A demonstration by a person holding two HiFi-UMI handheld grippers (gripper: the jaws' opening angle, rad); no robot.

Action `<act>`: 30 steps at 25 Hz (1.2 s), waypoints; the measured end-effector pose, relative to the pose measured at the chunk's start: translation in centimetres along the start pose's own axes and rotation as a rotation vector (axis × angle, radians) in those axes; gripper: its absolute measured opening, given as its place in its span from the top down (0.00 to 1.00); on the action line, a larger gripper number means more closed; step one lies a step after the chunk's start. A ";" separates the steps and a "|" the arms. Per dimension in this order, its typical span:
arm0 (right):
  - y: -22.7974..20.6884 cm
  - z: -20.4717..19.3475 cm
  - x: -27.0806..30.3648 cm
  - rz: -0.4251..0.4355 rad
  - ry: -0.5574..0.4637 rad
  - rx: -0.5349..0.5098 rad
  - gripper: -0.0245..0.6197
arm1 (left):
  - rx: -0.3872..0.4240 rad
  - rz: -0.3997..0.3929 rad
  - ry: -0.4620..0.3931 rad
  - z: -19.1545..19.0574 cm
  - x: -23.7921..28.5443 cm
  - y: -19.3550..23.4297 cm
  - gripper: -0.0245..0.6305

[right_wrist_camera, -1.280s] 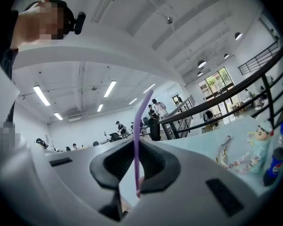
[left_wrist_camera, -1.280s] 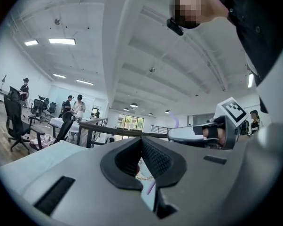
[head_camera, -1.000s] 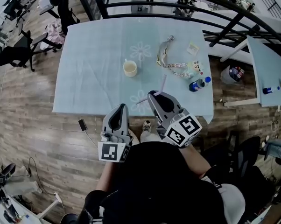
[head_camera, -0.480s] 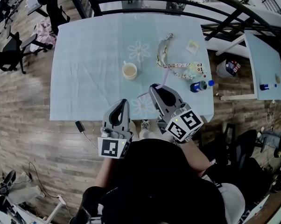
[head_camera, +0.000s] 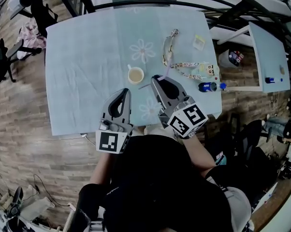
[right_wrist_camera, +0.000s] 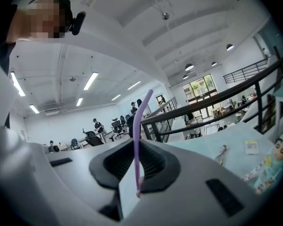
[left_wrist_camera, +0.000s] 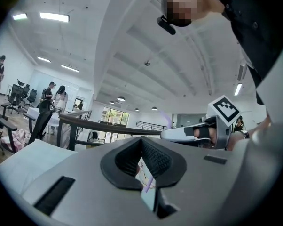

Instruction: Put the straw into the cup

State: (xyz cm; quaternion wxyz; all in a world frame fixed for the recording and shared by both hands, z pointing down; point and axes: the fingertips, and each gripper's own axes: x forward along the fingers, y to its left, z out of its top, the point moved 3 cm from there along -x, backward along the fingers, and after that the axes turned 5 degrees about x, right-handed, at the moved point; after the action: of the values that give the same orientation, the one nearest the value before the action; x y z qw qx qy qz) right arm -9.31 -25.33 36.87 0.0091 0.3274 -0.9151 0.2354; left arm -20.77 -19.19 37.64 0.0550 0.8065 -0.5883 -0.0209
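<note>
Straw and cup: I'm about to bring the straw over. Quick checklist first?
1. Grip on the straw: ok, the right gripper is shut on it.
2. Cup upright, mouth open: ok.
3. Straw over the cup: not ok, the cup stands apart, left of the right gripper's tip in the head view.
4. Way between them: ok, only bare tablecloth.
5. Left gripper out of the way: ok, shut, empty, short of the cup.
6. Straw's lower end lined up with the mouth: cannot tell.
</note>
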 end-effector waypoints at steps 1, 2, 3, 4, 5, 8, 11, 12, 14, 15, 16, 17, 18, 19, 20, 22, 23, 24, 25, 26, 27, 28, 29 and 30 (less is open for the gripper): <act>-0.1 0.1 0.7 -0.009 -0.002 0.002 0.90 | 0.001 -0.010 0.002 -0.1 0.4 0.7 0.94; -0.3 0.1 1.3 -0.018 -0.004 0.003 0.90 | -0.002 -0.019 -0.001 -0.1 0.8 1.2 0.94; -0.5 0.1 1.9 -0.028 -0.005 0.003 0.90 | -0.006 -0.027 -0.003 -0.2 1.1 1.8 0.94; -0.8 0.1 2.5 -0.039 -0.006 0.003 0.90 | -0.010 -0.033 -0.001 -0.3 1.5 2.2 0.94; -1.1 0.0 3.0 -0.051 -0.005 0.003 0.90 | -0.014 -0.041 0.002 -0.6 1.7 2.6 0.94; -2.2 -0.6 4.5 -0.094 0.005 -0.002 0.90 | -0.024 -0.065 0.002 -1.4 2.5 3.5 0.94; -3.6 -1.6 5.9 -0.137 0.021 0.004 0.90 | -0.034 -0.093 0.016 -1.8 3.5 4.2 0.94; -4.2 -2.0 6.4 -0.150 0.027 0.006 0.90 | -0.035 -0.099 0.015 -1.9 3.8 4.5 0.94; -5.2 -2.9 7.2 -0.174 0.046 0.014 0.90 | -0.038 -0.109 0.010 -2.1 4.5 5.0 0.94; -5.7 -3.4 7.5 -0.186 0.059 0.021 0.90 | -0.041 -0.115 0.010 -2.2 4.8 5.2 0.94; -6.2 -4.1 7.8 -0.198 0.072 0.027 0.90 | -0.044 -0.120 0.015 -2.4 5.0 5.5 0.94; -6.7 -4.8 8.2 -0.209 0.085 0.032 0.90 | -0.044 -0.123 0.024 -2.7 5.2 5.7 0.94; -7.2 -5.5 8.5 -0.218 0.099 0.035 0.90 | -0.043 -0.125 0.032 -2.9 5.3 5.9 0.94; -7.6 -6.2 8.8 -0.226 0.113 0.037 0.90 | -0.044 -0.127 0.034 -3.0 5.5 6.1 0.94; -8.1 -6.9 9.1 -0.233 0.127 0.038 0.90 | -0.048 -0.128 0.025 -3.0 5.8 6.3 0.94; -9.1 -8.5 9.6 -0.246 0.158 0.046 0.90 | -0.059 -0.129 0.004 -2.9 6.1 6.5 0.94; -9.6 -9.2 9.8 -0.252 0.174 0.052 0.90 | -0.061 -0.129 0.005 -3.0 6.3 6.6 0.94; -10.1 -10.0 10.1 -0.258 0.190 0.059 0.90 | -0.060 -0.127 0.014 -3.3 6.3 6.7 0.94; -10.5 -10.7 10.5 -0.263 0.206 0.065 0.90 | -0.058 -0.127 0.026 -3.5 6.3 6.8 0.94; -10.9 -11.4 10.8 -0.268 0.220 0.072 0.90 | -0.056 -0.129 0.037 -3.7 6.3 6.8 0.94; -11.2 -12.0 11.0 -0.272 0.231 0.078 0.90 | -0.057 -0.135 0.049 -3.9 6.3 6.8 0.94; -11.5 -12.7 11.2 -0.275 0.241 0.084 0.90 | -0.057 -0.140 0.058 -4.1 6.3 6.8 0.94; -11.7 -13.3 11.4 -0.277 0.251 0.088 0.90 | -0.057 -0.143 0.061 -4.3 6.3 6.8 0.94; -11.9 -13.9 11.6 -0.278 0.263 0.092 0.90 | -0.056 -0.142 0.060 -4.5 6.3 6.9 0.94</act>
State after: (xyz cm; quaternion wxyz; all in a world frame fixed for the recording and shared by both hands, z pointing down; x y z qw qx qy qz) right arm -13.16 -34.23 56.29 0.1459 0.4173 -0.8402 0.3141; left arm -24.94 -27.00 43.09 0.0933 0.8445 -0.5271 -0.0170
